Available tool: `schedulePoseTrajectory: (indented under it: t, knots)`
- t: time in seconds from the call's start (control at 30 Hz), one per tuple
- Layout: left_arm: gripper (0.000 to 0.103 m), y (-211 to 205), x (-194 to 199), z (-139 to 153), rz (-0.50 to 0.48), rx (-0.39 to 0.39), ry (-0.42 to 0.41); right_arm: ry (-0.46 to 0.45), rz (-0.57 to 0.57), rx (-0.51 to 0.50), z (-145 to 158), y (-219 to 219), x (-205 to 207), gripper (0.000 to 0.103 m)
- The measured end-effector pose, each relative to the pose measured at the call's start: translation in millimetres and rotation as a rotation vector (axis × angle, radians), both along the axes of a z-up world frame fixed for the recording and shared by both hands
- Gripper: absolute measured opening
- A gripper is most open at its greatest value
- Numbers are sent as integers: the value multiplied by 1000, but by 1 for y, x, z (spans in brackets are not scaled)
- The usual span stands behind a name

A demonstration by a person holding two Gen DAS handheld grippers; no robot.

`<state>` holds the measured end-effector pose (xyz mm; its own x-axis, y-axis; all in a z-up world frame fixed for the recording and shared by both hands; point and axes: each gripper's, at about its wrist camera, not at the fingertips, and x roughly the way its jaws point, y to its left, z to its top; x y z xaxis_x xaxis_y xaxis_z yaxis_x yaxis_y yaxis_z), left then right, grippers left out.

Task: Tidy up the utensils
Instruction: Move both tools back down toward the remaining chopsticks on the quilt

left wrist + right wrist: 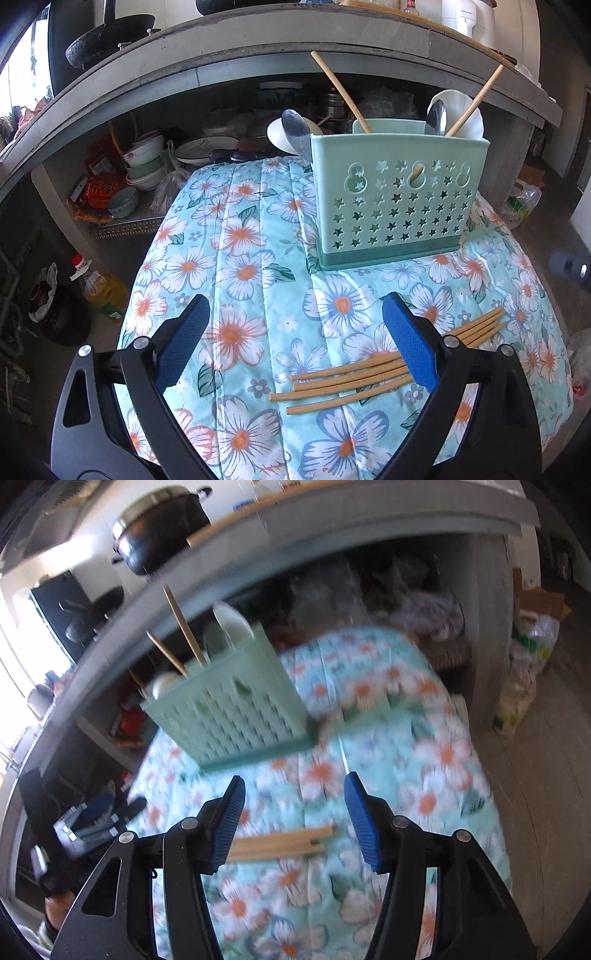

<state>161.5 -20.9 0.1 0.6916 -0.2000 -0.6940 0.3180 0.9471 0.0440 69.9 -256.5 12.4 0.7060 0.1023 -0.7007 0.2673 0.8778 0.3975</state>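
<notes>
A mint-green utensil holder (399,206) with star-shaped holes stands on the flowered cloth (240,258). It holds two wooden chopsticks (340,92), two metal spoons (295,129) and white spoons (465,110). Several loose wooden chopsticks (351,384) lie on the cloth in front of it. My left gripper (297,295) is open above the cloth, its right finger over the middle of those chopsticks. In the blurred right wrist view, my right gripper (294,775) is open, with the chopstick ends (280,843) lying on the cloth between its fingers, untouched. The holder (236,709) stands beyond it.
A concrete counter (258,55) arches behind the cloth-covered surface, with stacked bowls (144,158) and plates underneath. A wok (107,40) and a pot (159,524) sit on top. An oil bottle (99,288) stands on the floor at left, plastic bags (528,664) at right.
</notes>
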Motion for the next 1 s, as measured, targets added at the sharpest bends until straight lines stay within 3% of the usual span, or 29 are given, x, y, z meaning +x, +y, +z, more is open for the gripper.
schedulePoseTrajectory:
  t: [0.17,0.6,1.0]
  knots:
    - [91,-2,3,-5,4,5,13,75,-16,-27,-26,7,-11,55]
    - [91,-9,7,-15,-10,8,46,118,-45,-24,-38,0,-17,55]
    - [93,-5,-2,-27,-143,-214,156,201,-48,4,-64,2,-15,58]
